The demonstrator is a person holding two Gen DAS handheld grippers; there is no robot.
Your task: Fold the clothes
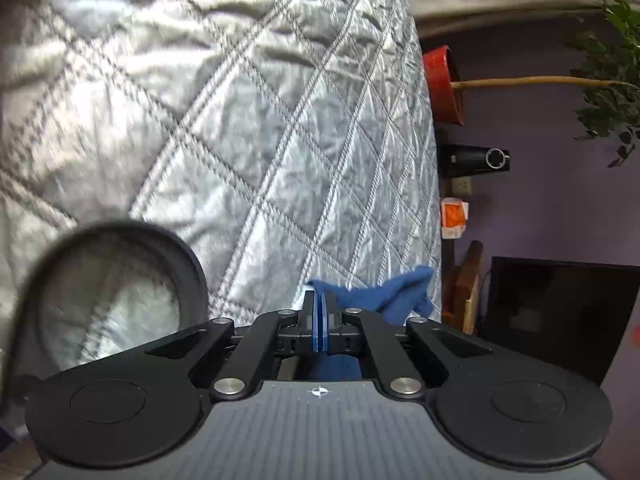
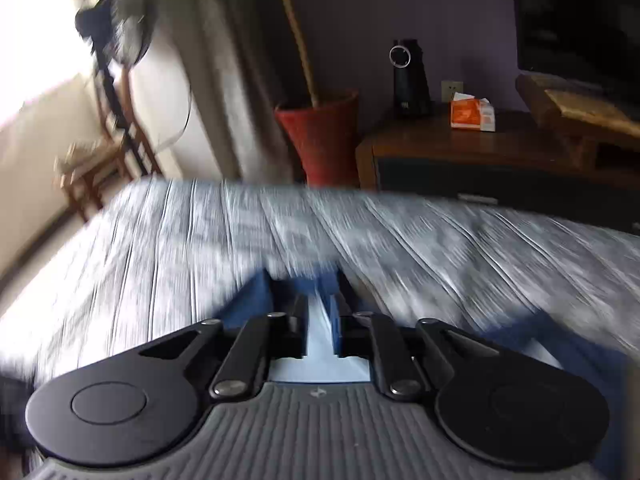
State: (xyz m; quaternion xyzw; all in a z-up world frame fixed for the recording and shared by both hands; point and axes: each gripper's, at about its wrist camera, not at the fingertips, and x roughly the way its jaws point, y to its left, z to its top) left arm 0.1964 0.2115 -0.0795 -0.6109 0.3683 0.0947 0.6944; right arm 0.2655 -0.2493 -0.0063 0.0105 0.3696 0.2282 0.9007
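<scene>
Closest to the left wrist camera, the black two-finger left gripper [image 1: 319, 320] has its blue pads pressed together, clenched on a fold of the dark blue cloth garment [image 1: 384, 294]. That garment bunches just past the fingertips and lies on the silver-grey quilted bedspread [image 1: 240, 120], which fills most of the view beyond. Past the bedspread's right edge stand a red plant pot [image 1: 442, 84], a black speaker [image 1: 476, 160] and an orange tissue pack [image 1: 454, 216] against the purple wall.

From the right wrist view, heavily blurred, the black right gripper [image 2: 320, 304] has its jaws slightly parted with a pale gap between them; nothing is gripped there. Blue garment [image 2: 248, 300] shows under and beside its fingers, on the same bedspread [image 2: 160, 248]. Beyond the bedspread's far edge sit the red pot [image 2: 320, 136], a dark wooden cabinet [image 2: 460, 148] carrying the speaker [image 2: 410, 80] and tissue pack [image 2: 470, 114], and a standing fan [image 2: 120, 12] by the window.
</scene>
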